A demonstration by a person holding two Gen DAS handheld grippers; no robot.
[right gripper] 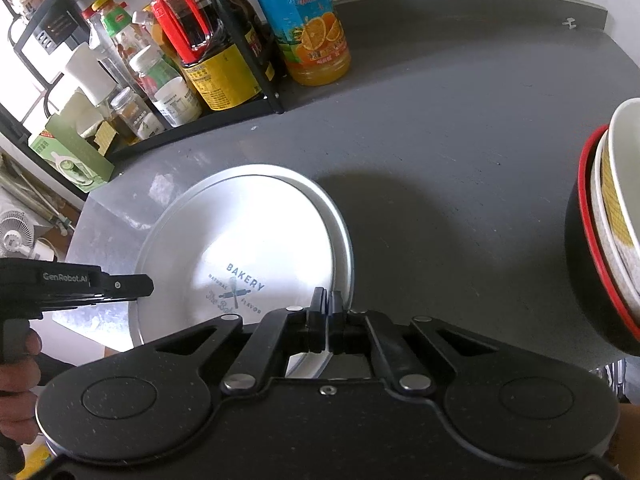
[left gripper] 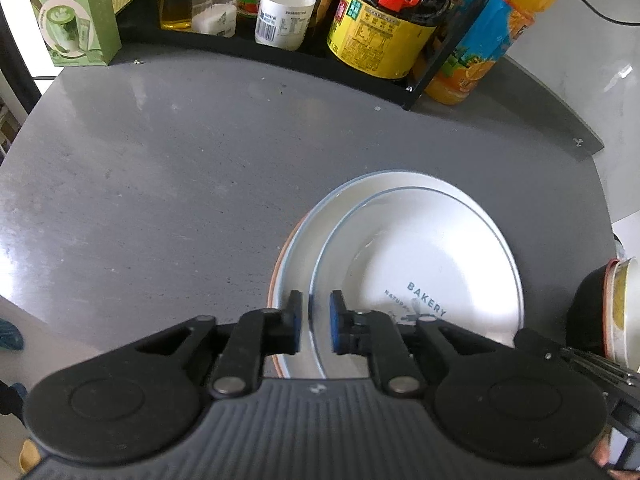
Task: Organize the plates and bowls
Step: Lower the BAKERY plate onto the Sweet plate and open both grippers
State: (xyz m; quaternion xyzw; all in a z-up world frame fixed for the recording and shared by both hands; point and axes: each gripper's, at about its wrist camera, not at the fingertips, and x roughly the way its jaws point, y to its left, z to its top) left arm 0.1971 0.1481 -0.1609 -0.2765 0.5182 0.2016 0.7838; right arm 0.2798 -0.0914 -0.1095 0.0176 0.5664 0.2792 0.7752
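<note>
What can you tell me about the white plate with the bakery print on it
The bakery plate is round, white and glossy, likely ceramic, with a thin blue rim line and a blue "BAKERY" logo with a crossed rolling pin and whisk. It lies on top of a larger white plate, shifted off centre, on the grey counter. The right gripper is shut on its near rim; the left gripper straddles the opposite rim with fingers apart.

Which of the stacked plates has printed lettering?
The top plate, printed BAKERY, nested off-centre in a plain larger plate. The right gripper is shut on the top plate's rim.
</note>
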